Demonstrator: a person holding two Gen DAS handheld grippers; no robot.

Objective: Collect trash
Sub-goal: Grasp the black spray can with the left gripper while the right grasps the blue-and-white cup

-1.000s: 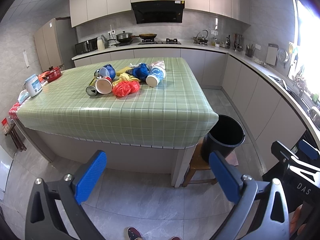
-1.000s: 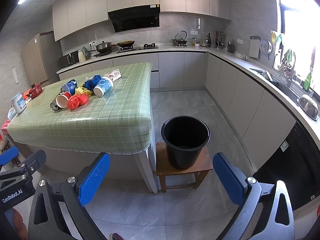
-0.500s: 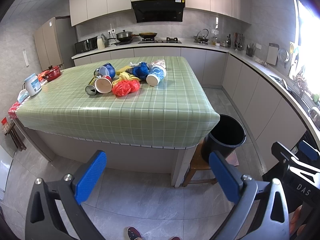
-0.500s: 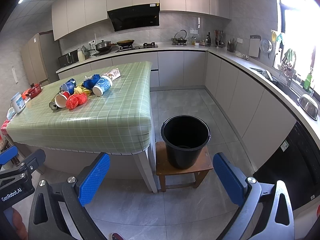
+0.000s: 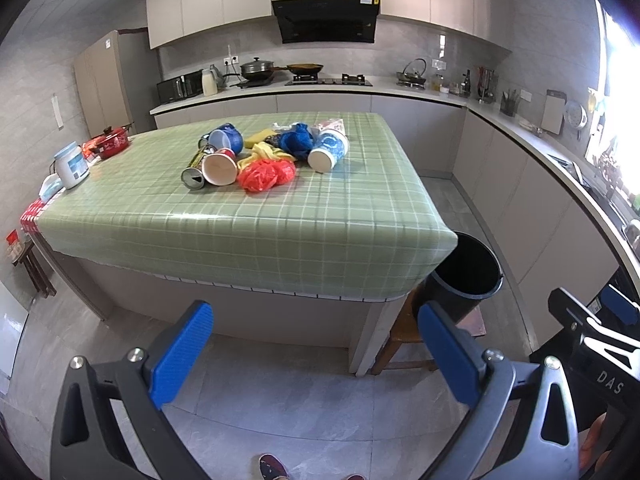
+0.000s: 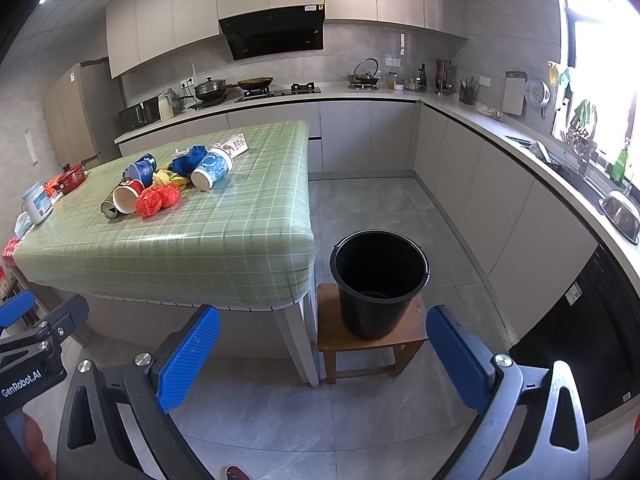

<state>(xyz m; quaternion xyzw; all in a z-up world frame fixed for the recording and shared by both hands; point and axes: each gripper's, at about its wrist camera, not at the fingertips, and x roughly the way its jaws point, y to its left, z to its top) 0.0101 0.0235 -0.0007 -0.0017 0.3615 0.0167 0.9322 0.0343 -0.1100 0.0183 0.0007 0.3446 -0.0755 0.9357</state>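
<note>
A pile of trash lies on the green checked table (image 5: 280, 224) (image 6: 224, 240): a red plastic bag (image 5: 265, 174) (image 6: 157, 200), a red paper cup (image 5: 219, 167) (image 6: 127, 199), a tin can (image 5: 193, 174), a blue-and-white cup (image 5: 329, 151) (image 6: 212, 169), a blue cup (image 5: 227, 140) (image 6: 141, 169), yellow and blue wrappers (image 5: 296, 140). A black bucket (image 6: 379, 280) (image 5: 468, 272) stands on a low wooden stool (image 6: 368, 340) off the table's right corner. My left gripper (image 5: 316, 356) and right gripper (image 6: 322, 360) are both open and empty, well short of the table.
A white jar (image 5: 72, 165) and a red pot (image 5: 110, 142) sit at the table's left end. Counters with cabinets (image 6: 500, 208) run along the back and right walls. Grey tiled floor (image 6: 280, 420) lies between me and the table. A shoe tip (image 5: 274, 466) shows below.
Both views have drifted very slightly closer to the table. The grippers stay open and nothing on the table has moved.
</note>
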